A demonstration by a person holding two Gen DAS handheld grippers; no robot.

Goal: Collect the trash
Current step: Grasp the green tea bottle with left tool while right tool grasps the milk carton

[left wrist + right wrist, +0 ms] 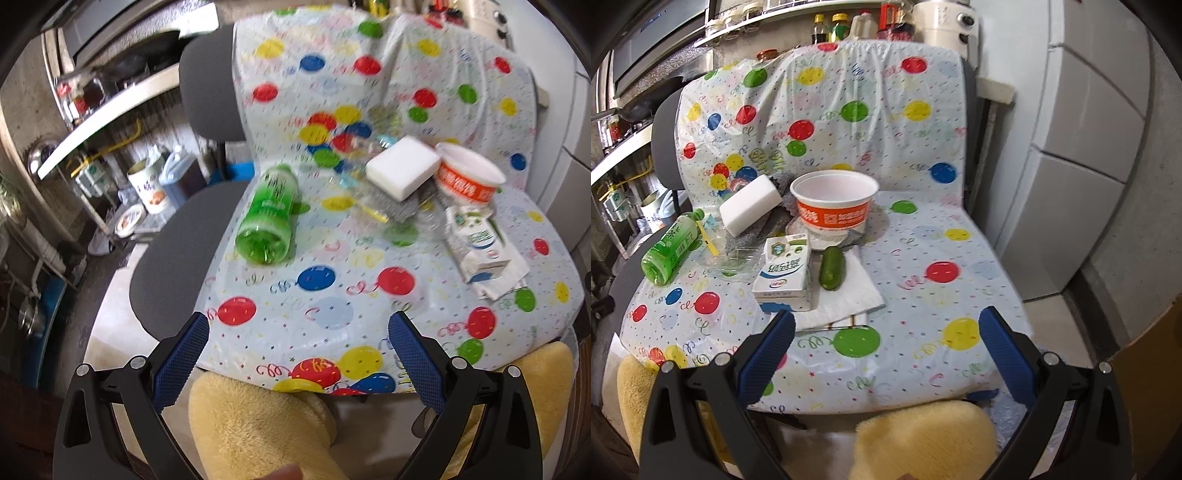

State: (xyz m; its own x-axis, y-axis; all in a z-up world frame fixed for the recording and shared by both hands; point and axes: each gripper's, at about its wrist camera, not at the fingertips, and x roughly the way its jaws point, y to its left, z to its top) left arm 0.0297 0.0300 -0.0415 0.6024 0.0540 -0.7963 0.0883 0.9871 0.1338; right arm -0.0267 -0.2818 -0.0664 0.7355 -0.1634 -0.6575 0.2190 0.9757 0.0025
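- Covering the chair (665, 147) from backrest to seat is a balloon-print sheet (923, 236), and all the trash lies on the seat part of it.
- Behind the chair runs a kitchen shelf (757, 22) with bottles and jars; a white fridge (1071, 184) stands to the right.
- 2 yellow fluffy slippers (923, 439) show below the seat's front edge.
- Left gripper (298, 332) hovers at the seat's front edge, its 2 blue fingers (184, 354) spread wide with nothing between them.
- Right gripper (886, 328) hangs over the front of the seat, its fingers (1004, 354) likewise spread and holding nothing.
- A white napkin (857, 295) lies flat near the middle of the seat, under the carton and cucumber.
- An orange-banded white bowl (834, 201) stands upright toward the back of the seat; nothing shows inside it.
- A green bottle (672, 245) lies on its side at the seat's left edge, base toward the front.
- A white sponge block (751, 208) rests tilted on a grey cloth (779, 218), just left of the bowl.
- A milk carton (785, 273) lies on the napkin in front of the bowl.
- A clear plastic tray (733, 260) sits between bottle and carton; it is hard to make out.
- A small cucumber (832, 267) lies on the napkin, just beside the carton on its right.
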